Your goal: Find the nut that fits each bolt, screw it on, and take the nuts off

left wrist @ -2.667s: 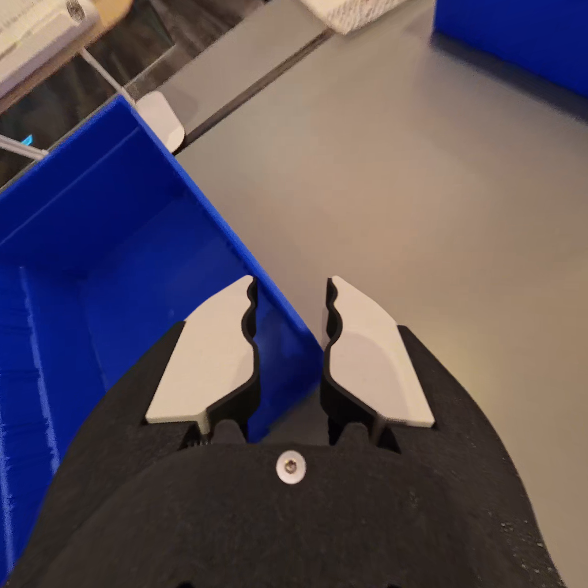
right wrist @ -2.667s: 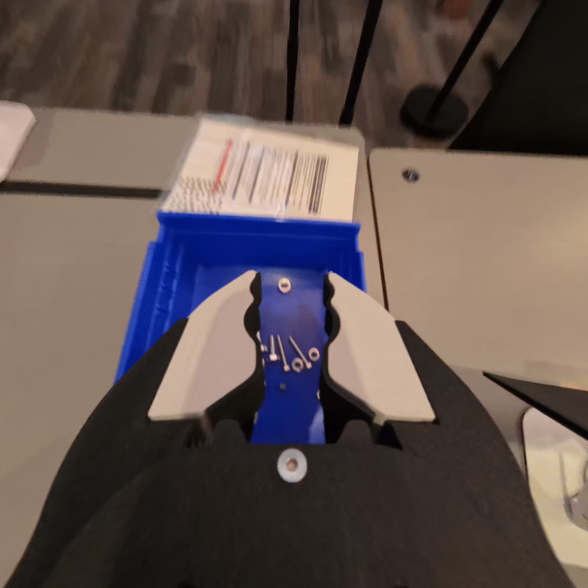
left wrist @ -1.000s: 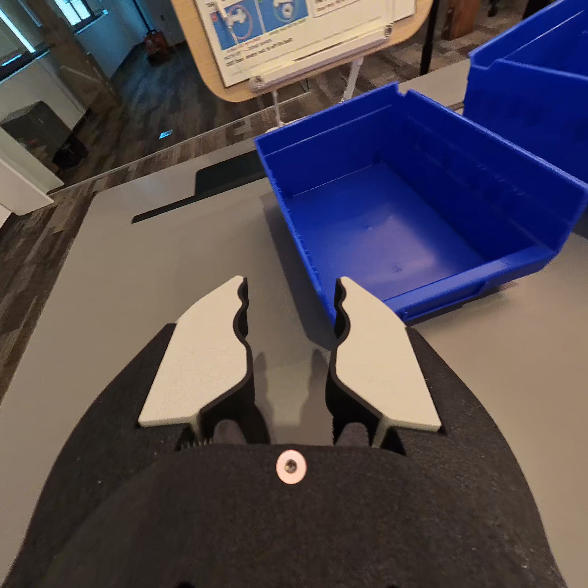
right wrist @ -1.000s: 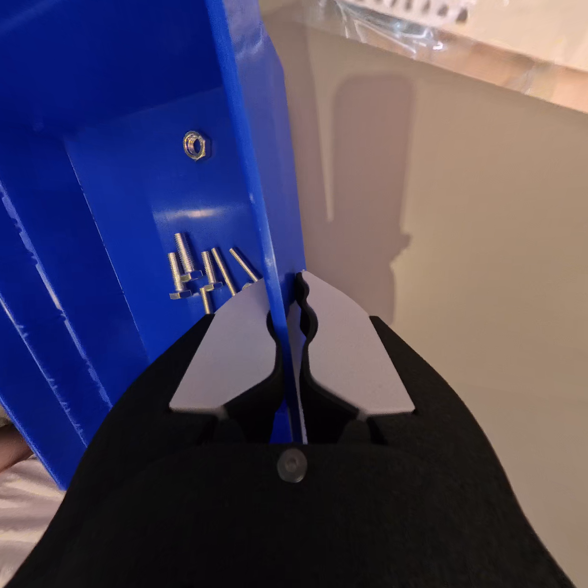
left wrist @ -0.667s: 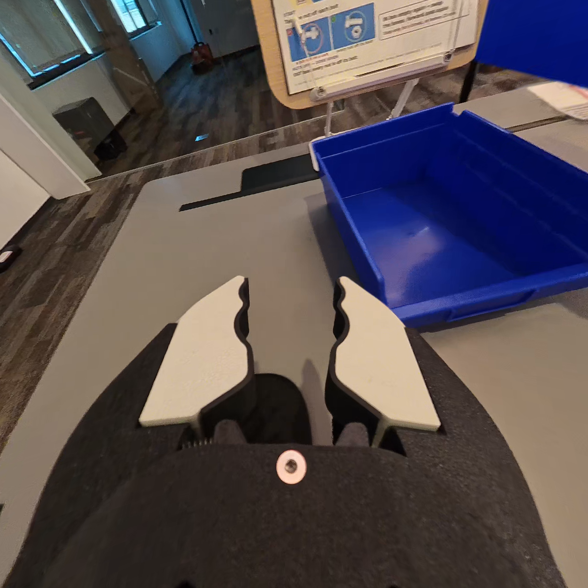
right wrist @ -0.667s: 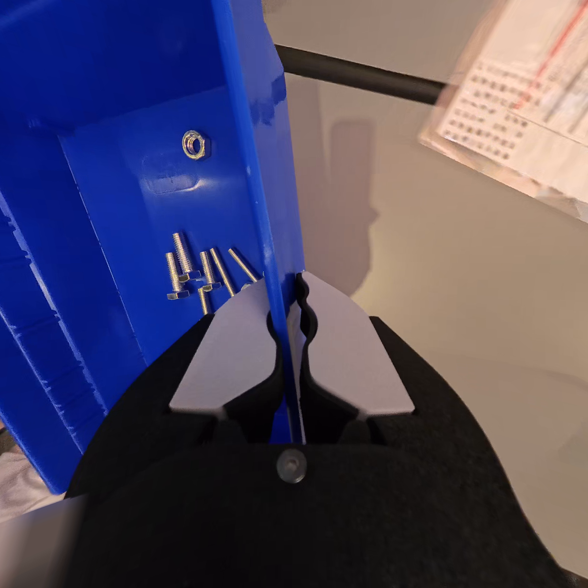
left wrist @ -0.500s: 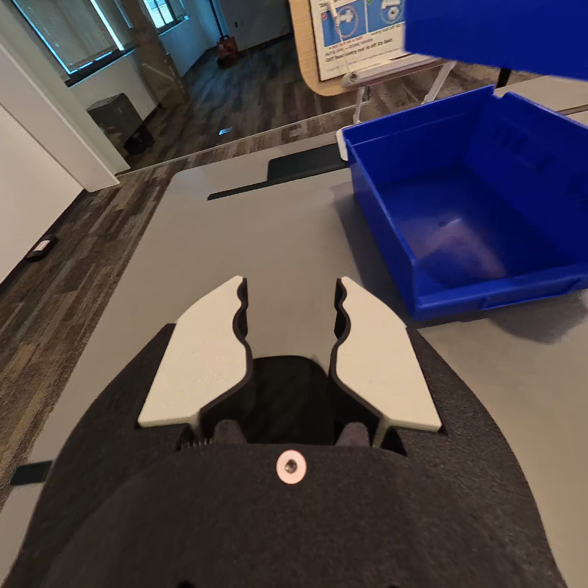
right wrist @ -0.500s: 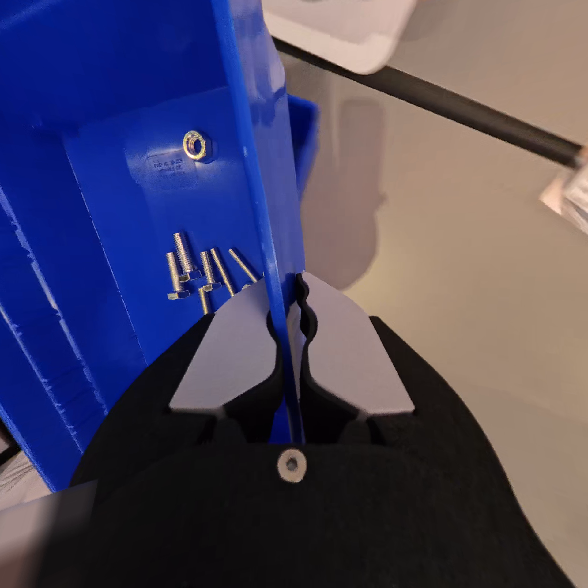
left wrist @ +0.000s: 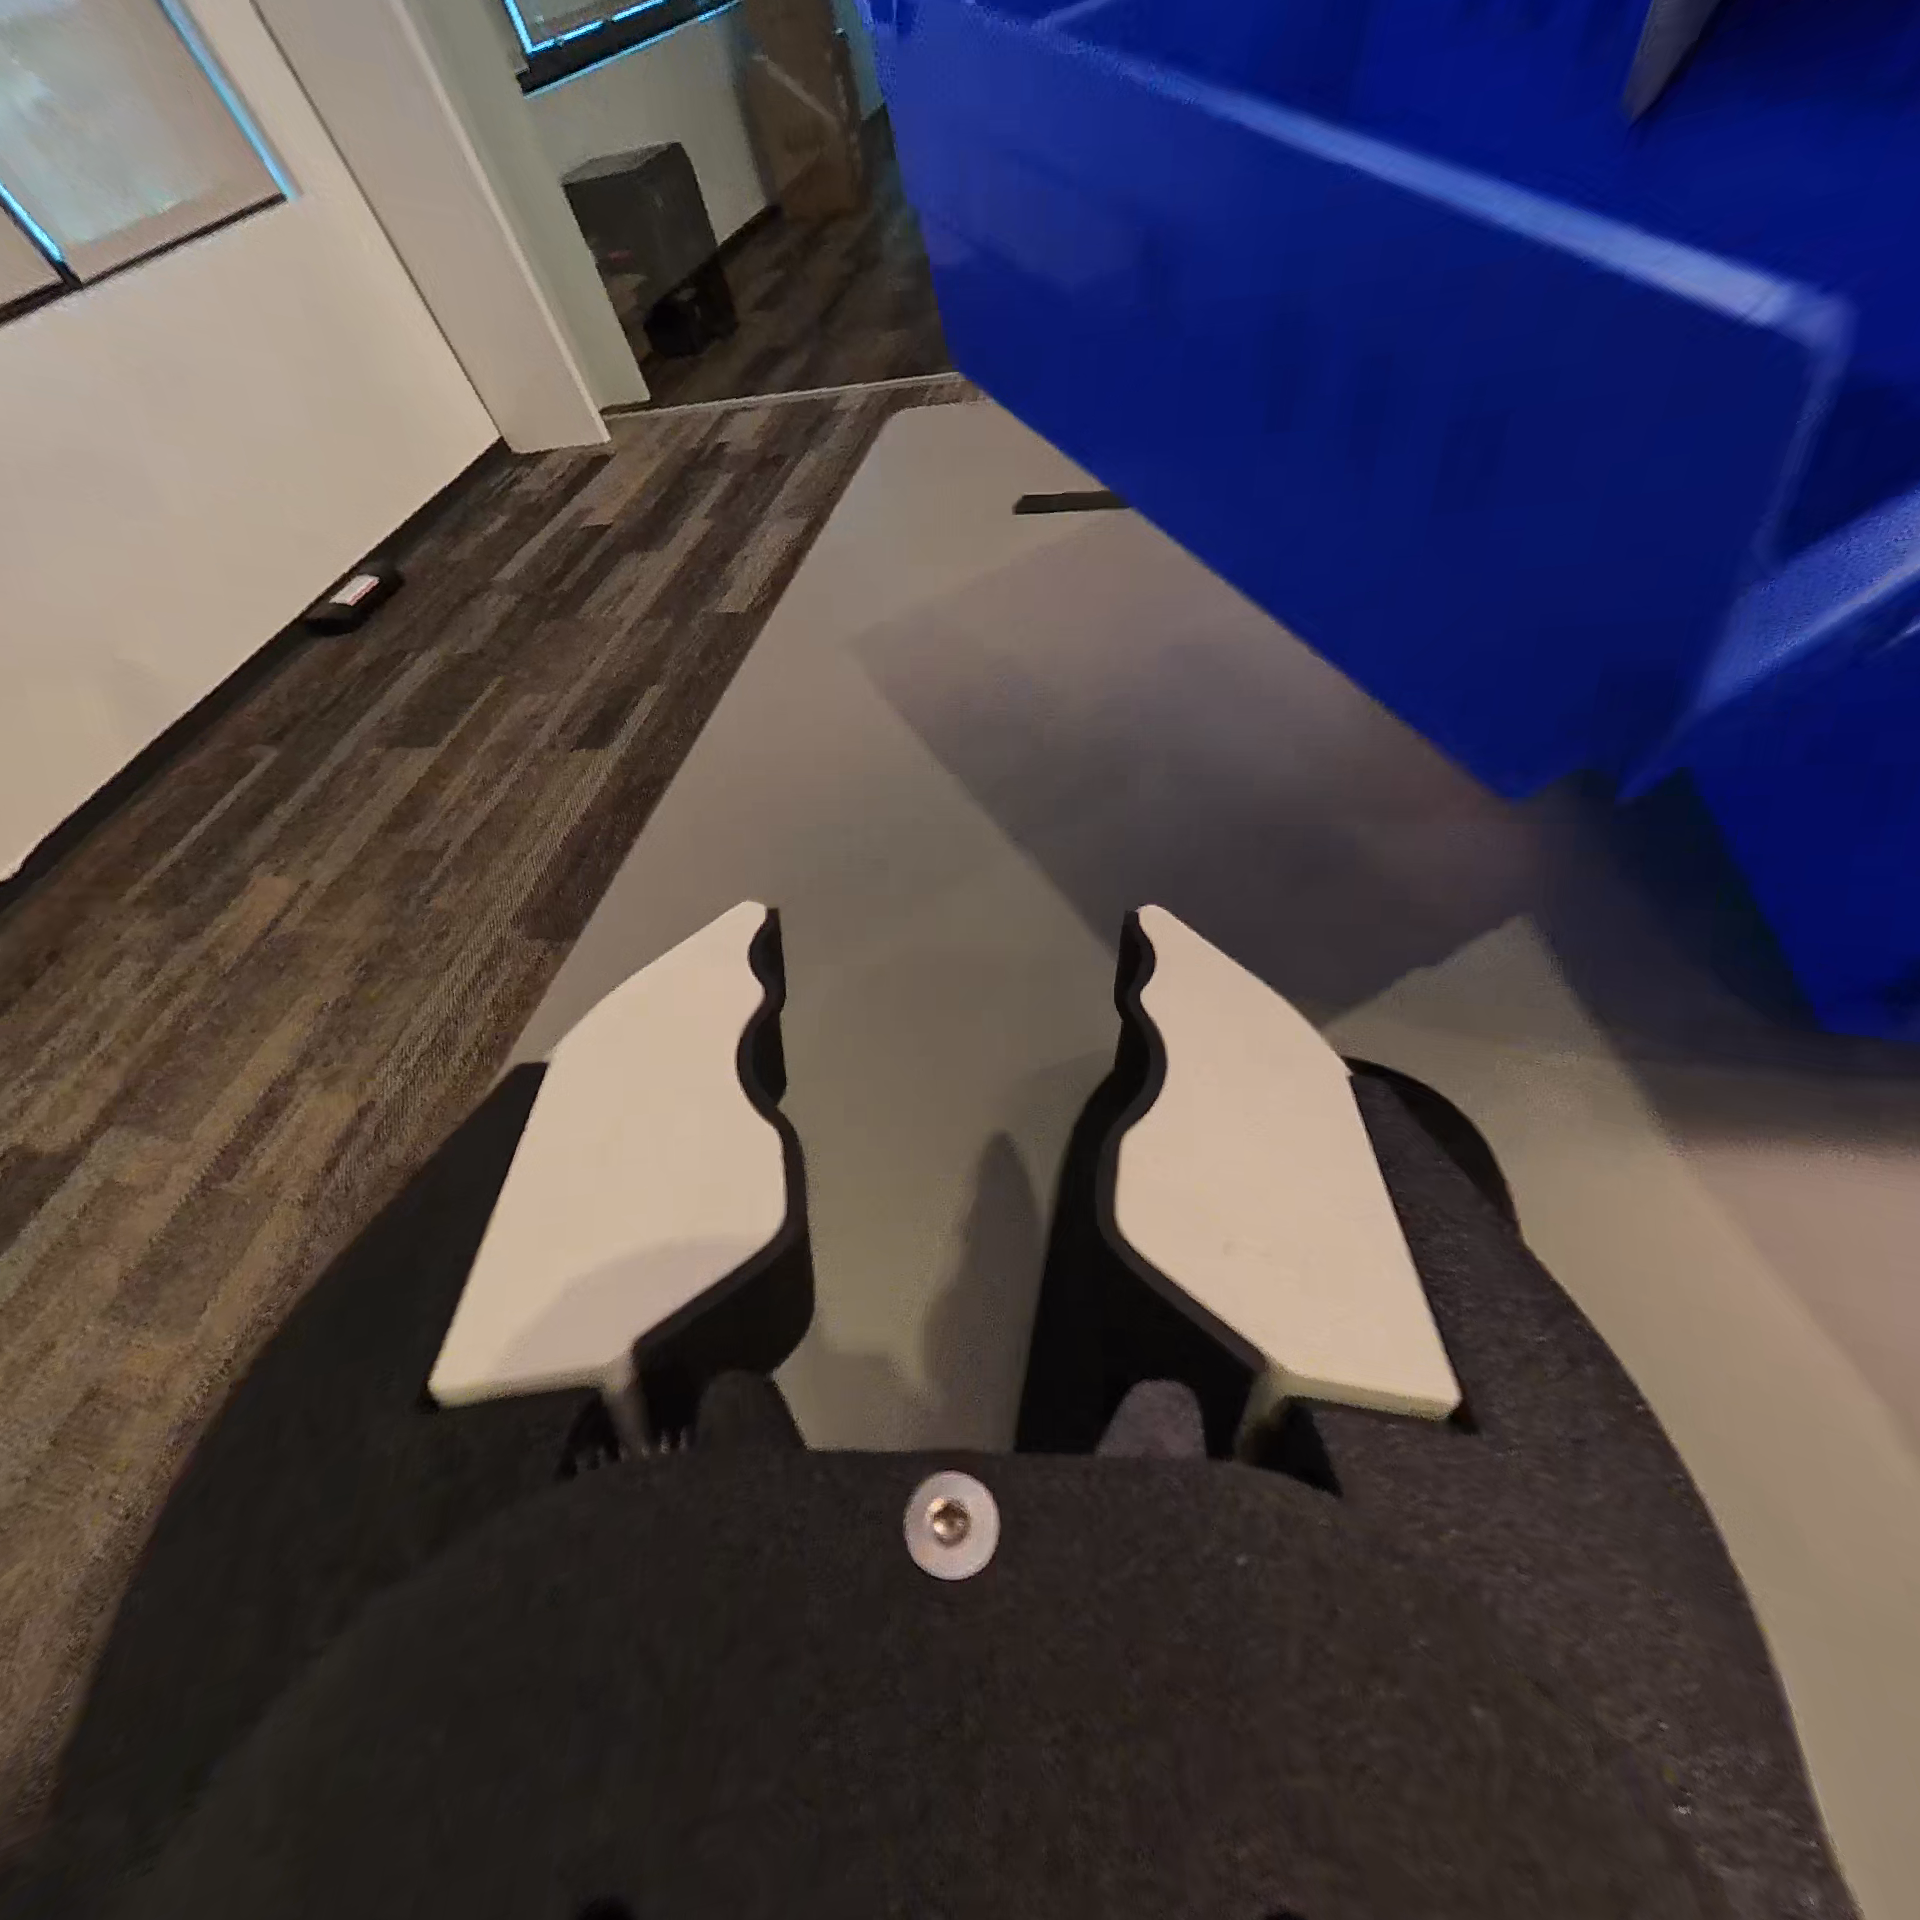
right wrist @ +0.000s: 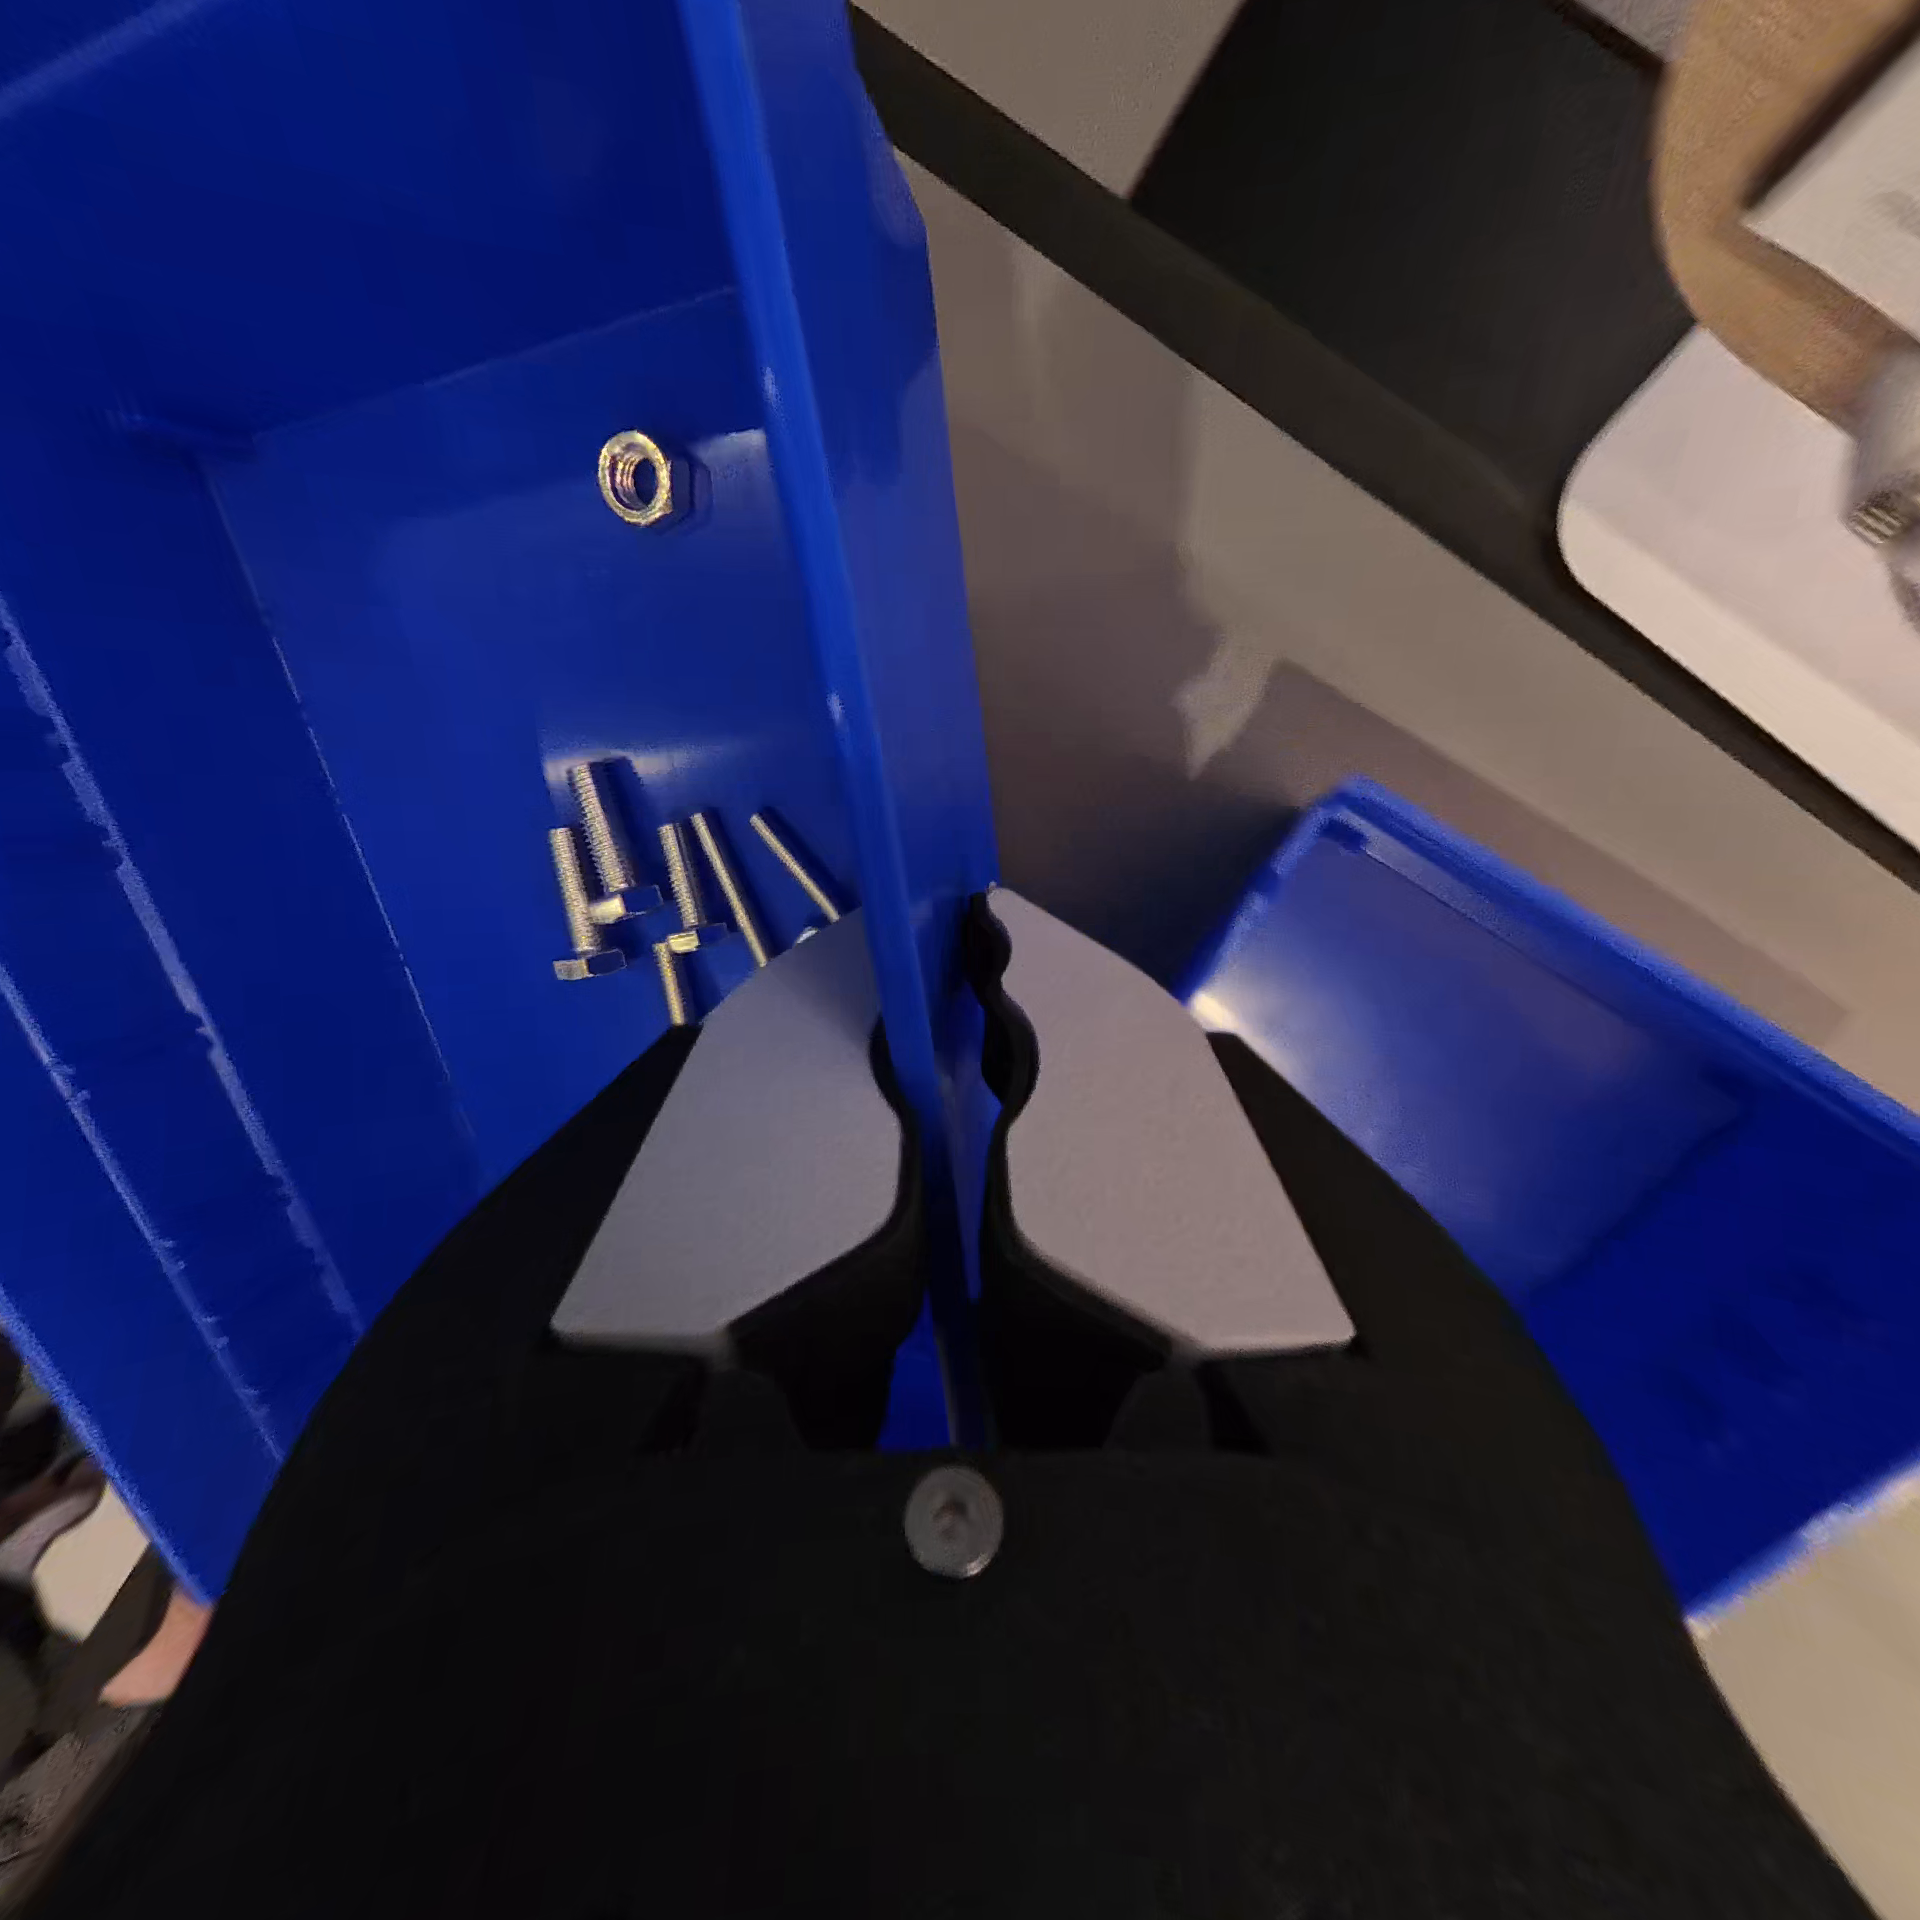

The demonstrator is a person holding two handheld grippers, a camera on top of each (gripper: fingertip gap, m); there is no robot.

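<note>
My right gripper (right wrist: 951,914) is shut on the side wall of a blue bin (right wrist: 416,582) and holds it lifted above the table. Inside that bin lie several silver bolts (right wrist: 608,862) and one silver nut (right wrist: 636,478). The lifted bin also shows in the left wrist view (left wrist: 1351,343), blurred, at the upper right above the grey table (left wrist: 935,831). My left gripper (left wrist: 948,925) is open and empty over the table's left part.
A second blue bin (right wrist: 1538,1164) stands on the table below the lifted one, and shows in the left wrist view (left wrist: 1829,727). A wooden board on a white stand (right wrist: 1745,343) is at the back. The table's left edge borders wood-pattern floor (left wrist: 364,831).
The right gripper has carried the bin of bolts to the left, over the other bin. The left gripper has swung left toward the table's edge and stays open.
</note>
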